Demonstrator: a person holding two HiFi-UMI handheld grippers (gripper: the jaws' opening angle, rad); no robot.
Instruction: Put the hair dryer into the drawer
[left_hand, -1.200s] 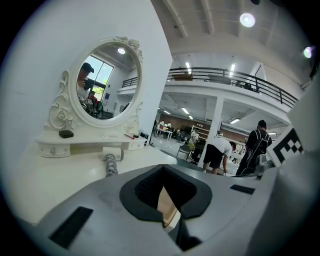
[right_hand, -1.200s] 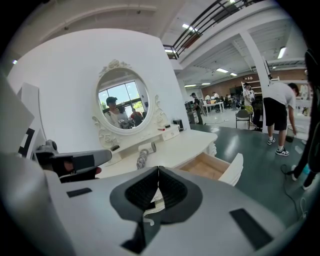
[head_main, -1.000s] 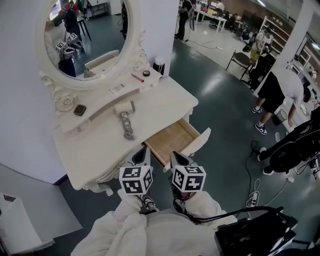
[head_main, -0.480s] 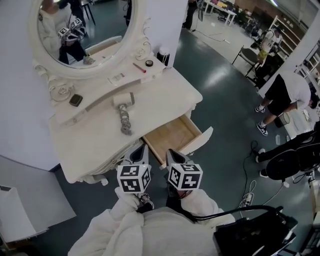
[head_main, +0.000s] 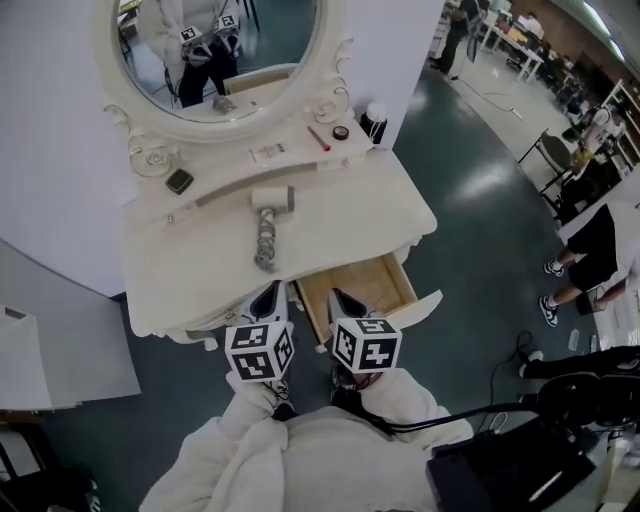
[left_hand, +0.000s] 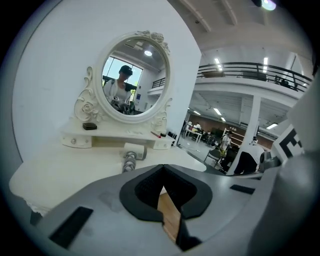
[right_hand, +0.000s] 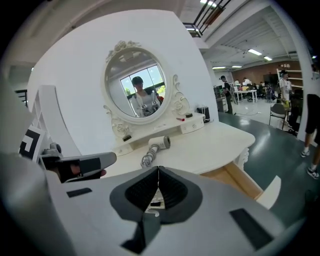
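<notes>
Head view: two grippers, left gripper (head_main: 268, 298) and right gripper (head_main: 345, 303). Both pairs of fingers are pressed together, pinching nothing. One hair dryer (head_main: 267, 222) lies on the tabletop (head_main: 350, 215), cord bundled at its handle, beyond the left fingers and apart from them. One drawer (head_main: 358, 290) stands open just past the right fingers; only its wood bottom shows.

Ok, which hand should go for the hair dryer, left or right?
Left. In the head view the left tool sits just short of the hair dryer, in line with its handle, so likely a shorter reach. The right tool hangs over the open drawer, off to the side. Both are shut and empty.
</notes>
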